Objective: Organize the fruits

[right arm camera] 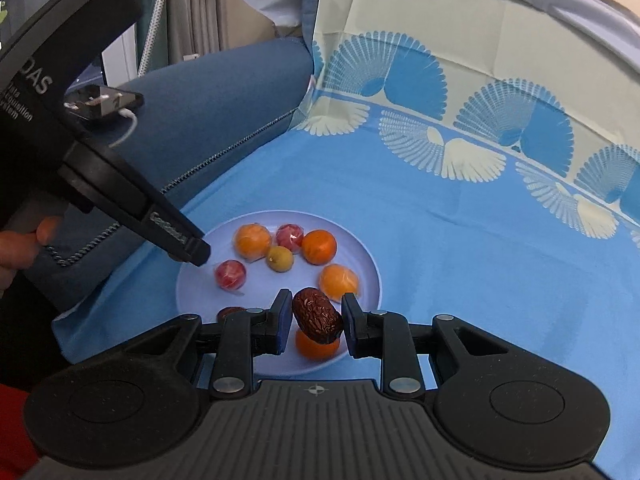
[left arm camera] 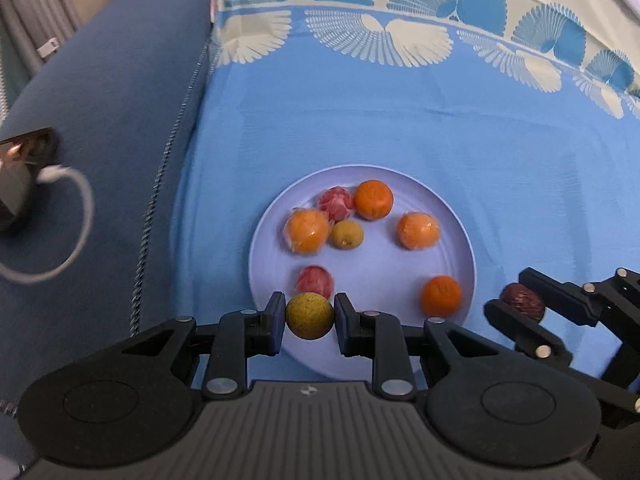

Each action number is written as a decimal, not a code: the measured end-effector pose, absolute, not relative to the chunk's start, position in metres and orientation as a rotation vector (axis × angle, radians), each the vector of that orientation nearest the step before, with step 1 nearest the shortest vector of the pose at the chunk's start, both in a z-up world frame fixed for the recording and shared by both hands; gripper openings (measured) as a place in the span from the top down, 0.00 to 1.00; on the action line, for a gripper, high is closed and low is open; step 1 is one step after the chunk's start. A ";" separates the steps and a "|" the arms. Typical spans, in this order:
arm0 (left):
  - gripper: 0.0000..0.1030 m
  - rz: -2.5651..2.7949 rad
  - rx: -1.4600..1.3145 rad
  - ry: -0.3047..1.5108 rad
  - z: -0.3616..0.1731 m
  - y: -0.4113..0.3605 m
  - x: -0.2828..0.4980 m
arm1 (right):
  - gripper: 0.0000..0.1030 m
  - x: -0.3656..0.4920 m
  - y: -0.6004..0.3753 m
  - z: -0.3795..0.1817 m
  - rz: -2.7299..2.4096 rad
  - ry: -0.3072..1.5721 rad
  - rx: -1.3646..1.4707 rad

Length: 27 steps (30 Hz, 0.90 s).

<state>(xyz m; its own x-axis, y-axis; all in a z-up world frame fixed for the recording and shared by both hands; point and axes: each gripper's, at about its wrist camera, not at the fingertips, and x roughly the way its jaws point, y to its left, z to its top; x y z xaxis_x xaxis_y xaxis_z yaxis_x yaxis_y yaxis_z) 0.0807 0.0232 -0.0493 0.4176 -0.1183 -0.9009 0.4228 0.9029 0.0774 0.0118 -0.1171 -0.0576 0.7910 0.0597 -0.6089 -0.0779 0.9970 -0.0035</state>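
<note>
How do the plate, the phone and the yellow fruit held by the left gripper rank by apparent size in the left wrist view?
1. Plate, clearly largest.
2. Phone, partly cut off at the edge.
3. Yellow fruit, smallest, though nearest the camera.

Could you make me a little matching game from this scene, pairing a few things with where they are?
Things:
1. yellow fruit
2. date
3. phone
4. plate

Places:
A. on the dark blue cushion
B. on the light blue cloth
C. in the right gripper
D. in the left gripper

Pairs: 1-D, 2-C, 3-A, 4-B
</note>
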 end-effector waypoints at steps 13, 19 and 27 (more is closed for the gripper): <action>0.04 -0.333 0.344 1.077 -0.083 -0.005 0.119 | 0.31 0.068 -0.125 -0.095 0.101 0.720 -0.059; 0.00 -0.383 0.352 1.016 -0.060 0.002 0.097 | 0.03 0.038 -0.124 -0.084 0.029 0.718 -0.053; 0.00 -0.331 0.338 0.995 -0.033 0.032 0.038 | 0.01 -0.031 -0.114 -0.058 -0.030 0.697 -0.024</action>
